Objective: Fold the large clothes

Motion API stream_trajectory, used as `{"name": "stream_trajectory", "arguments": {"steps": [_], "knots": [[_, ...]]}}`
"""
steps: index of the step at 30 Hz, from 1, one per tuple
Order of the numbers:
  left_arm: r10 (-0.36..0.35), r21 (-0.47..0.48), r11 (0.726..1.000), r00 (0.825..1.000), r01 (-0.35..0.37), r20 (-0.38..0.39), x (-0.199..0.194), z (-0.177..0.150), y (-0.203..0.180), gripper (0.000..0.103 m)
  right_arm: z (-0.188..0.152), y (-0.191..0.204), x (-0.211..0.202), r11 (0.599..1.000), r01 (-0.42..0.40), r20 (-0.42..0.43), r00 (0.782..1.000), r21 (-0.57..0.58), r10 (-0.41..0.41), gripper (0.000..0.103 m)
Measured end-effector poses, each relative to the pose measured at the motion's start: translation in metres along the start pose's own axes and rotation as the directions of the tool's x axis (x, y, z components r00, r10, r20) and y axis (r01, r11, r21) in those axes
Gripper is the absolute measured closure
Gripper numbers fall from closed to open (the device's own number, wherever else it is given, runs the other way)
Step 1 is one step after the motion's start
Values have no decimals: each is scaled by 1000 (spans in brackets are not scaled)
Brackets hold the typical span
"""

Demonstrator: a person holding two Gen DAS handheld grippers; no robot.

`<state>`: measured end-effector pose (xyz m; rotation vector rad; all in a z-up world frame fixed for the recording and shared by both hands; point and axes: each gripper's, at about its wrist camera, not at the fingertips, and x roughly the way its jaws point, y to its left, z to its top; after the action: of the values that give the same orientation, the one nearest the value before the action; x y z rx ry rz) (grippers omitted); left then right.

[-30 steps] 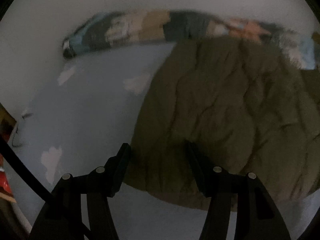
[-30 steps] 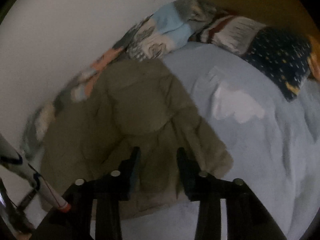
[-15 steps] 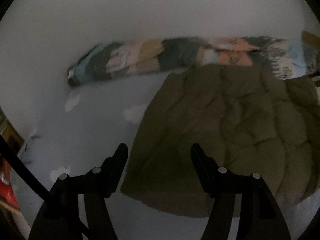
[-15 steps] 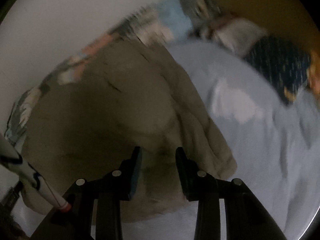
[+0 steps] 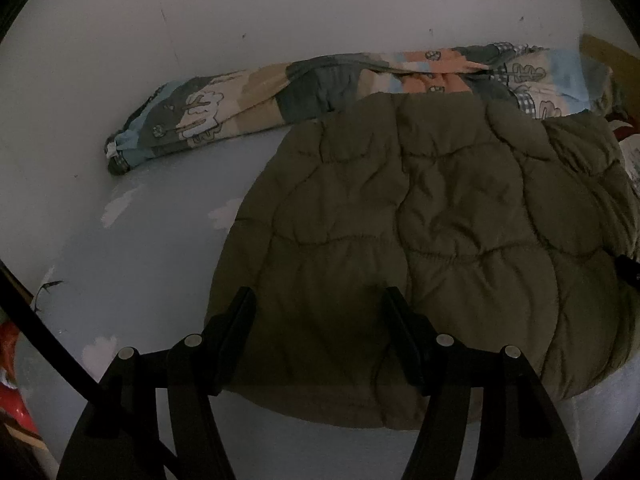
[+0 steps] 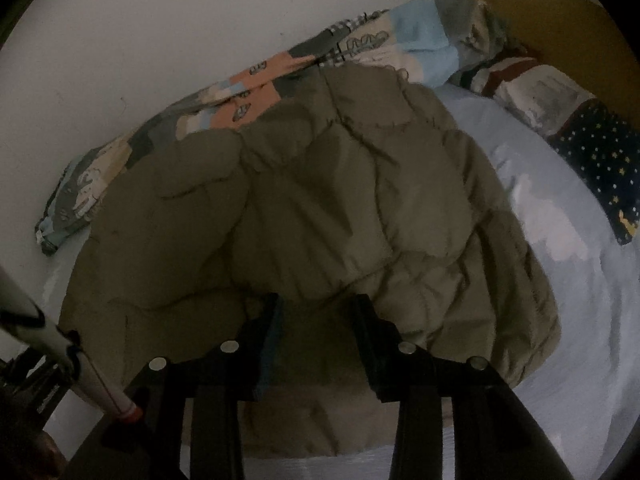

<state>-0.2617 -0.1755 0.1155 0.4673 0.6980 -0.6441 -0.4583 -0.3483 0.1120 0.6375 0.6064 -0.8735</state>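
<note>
Fingers of the left gripper (image 5: pixel 318 312) are standing well apart at the bottom centre of the left wrist view, hovering over the near hem of the olive quilted jacket (image 5: pixel 420 240) with nothing gripped between them. Fingers of the right gripper (image 6: pixel 318 316) are spreading slightly at the bottom centre of the right wrist view, sitting narrower over the jacket's near part; whether the pads are touching the fabric I cannot tell. The jacket is lying spread across the pale blue bed sheet (image 5: pixel 140 248), filling the middle and right of the left wrist view and the centre of the right. Just behind it, a rolled patchwork blanket (image 5: pixel 248 100) is running along the white wall (image 5: pixel 280 12). At upper right in the right wrist view, a star-print pillow (image 6: pixel 604 160) is lying against a yellow headboard (image 6: pixel 560 20)
</note>
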Motion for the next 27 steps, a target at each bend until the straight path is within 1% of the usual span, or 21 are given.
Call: {"name": "stream_trajectory", "arguments": {"steps": [16, 20, 22, 23, 24, 25, 26, 27], "knots": [[3, 6, 1000, 1000, -3, -14, 3, -3, -4, 38, -1, -9, 10, 1000, -26, -61, 998, 12, 26, 52], [-2, 3, 1000, 1000, 2, -17, 2, -2, -3, 38, 3, -17, 2, 998, -39, -52, 998, 45, 41, 49], [-10, -2, 1000, 1000, 10, -24, 3, -1, -1, 37, 5, -22, -5, 998, -33, -31, 999, 57, 35, 49], [-16, -17, 1000, 999, 16, -31, 3, 0, 3, 37, 7, -27, -10, 997, -25, -11, 1000, 70, 25, 47], [-22, -32, 999, 999, 21, -37, 3, 1, 7, 37, 10, -34, -15, 996, -14, 11, 1000, 87, 13, 41], [-32, -66, 997, 998, 28, -47, 4, 3, 15, 32, 11, -39, -18, 995, -4, 23, 1000, 103, 1, 38], [-41, -114, 993, 998, 35, -52, 5, 6, 26, 28, 13, -48, -22, 992, 17, 35, 999, 128, -22, 31], [-52, -168, 985, 997, 42, -53, 5, 8, 39, 27, 15, -57, -25, 988, 40, 42, 998, 151, -47, 29]]}}
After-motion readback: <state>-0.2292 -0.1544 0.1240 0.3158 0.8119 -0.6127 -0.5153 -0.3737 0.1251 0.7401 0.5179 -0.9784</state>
